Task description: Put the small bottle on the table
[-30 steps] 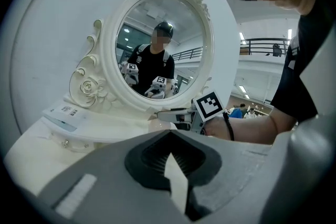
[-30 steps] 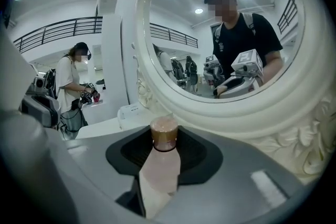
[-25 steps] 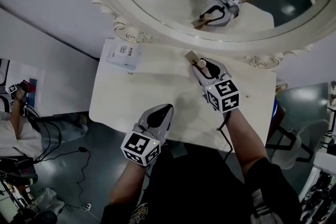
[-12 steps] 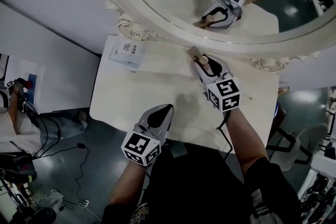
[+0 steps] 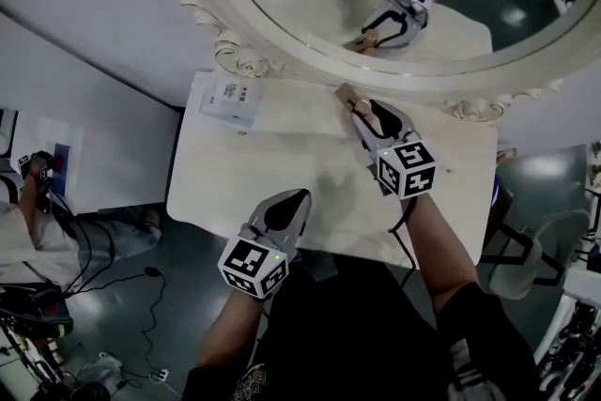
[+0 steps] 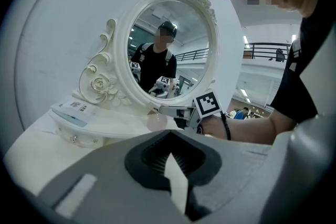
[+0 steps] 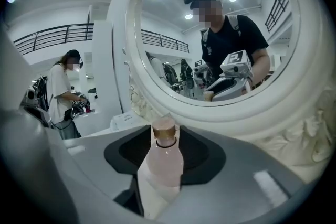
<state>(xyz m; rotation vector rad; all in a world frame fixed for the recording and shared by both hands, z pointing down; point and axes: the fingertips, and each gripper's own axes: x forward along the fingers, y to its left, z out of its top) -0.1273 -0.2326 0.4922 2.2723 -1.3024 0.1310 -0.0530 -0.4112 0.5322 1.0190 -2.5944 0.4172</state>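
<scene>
The right gripper point(image 5: 357, 111) reached toward the upper middle of the head view, close under the ornate frame of the oval mirror point(image 6: 168, 55). Its jaws had just been opening and stood wide, released rather than clenched. The small bottle point(image 7: 164, 160), pale pink with a tan cap, stood upright between them. A sliver of white showed between the bottle and the left-hand jaw, while its right side lay against or just beside the other jaw. Its base was hidden low between the jaws, so whether it rested on the desk point(image 5: 282, 146) could not be told. The bottle and gripper were mirrored in the glass above.

The left gripper point(image 5: 300, 194) hung over the desk's near edge, in the lower middle of the head view, well apart from the bottle. Its jaws were closed tip to tip with nothing between them.

A flat white box point(image 5: 233, 99) lay at the desk's upper left corner, just beside the mirror frame.
</scene>
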